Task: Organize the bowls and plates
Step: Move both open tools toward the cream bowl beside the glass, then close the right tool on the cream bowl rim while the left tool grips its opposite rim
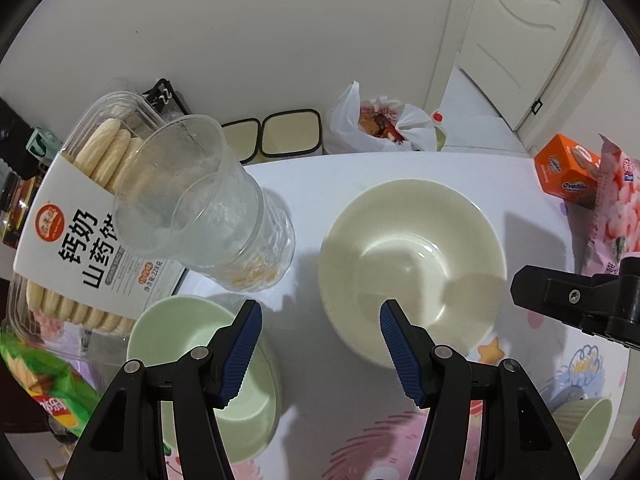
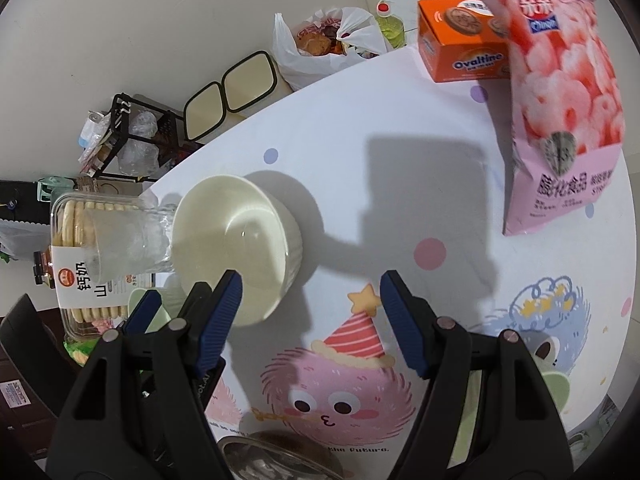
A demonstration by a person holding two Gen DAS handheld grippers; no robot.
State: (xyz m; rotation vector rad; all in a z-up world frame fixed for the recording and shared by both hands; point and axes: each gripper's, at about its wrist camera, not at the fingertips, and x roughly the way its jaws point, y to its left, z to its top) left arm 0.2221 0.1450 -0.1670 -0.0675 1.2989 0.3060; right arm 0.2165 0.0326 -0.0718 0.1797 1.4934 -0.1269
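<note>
Left wrist view was filled by the left tongs (image 1: 320, 340), spread wide with nothing held between the blue pads. A large cream bowl (image 1: 412, 264) was seen upright on the desk (image 1: 340, 392), just ahead of the right pad, while a smaller green bowl (image 1: 200, 360) was seen below and behind the left pad. The wide gap was judged to suit a grip over a bowl rim, though which bowl was meant could not be told. A clear glass tumbler (image 1: 208, 204) was seen near the cream bowl, in front of a biscuit box (image 1: 80, 220) at the desk's left edge; whether glass and box touched could not be told. Another green dish (image 1: 588, 424) was partly seen at the lower right.

From the right wrist view, the right tongs (image 2: 312, 316) were likewise seen wide open and empty, hovering above the printed desk cover. The cream bowl (image 2: 240, 248) lay to their left, apart from the snack bag (image 2: 560, 112) and orange carton (image 2: 460, 48) at the far side. A metal dish (image 2: 280, 456) was glimpsed at the bottom edge. Stacking was judged not yet begun, the bowls being apart.
</note>
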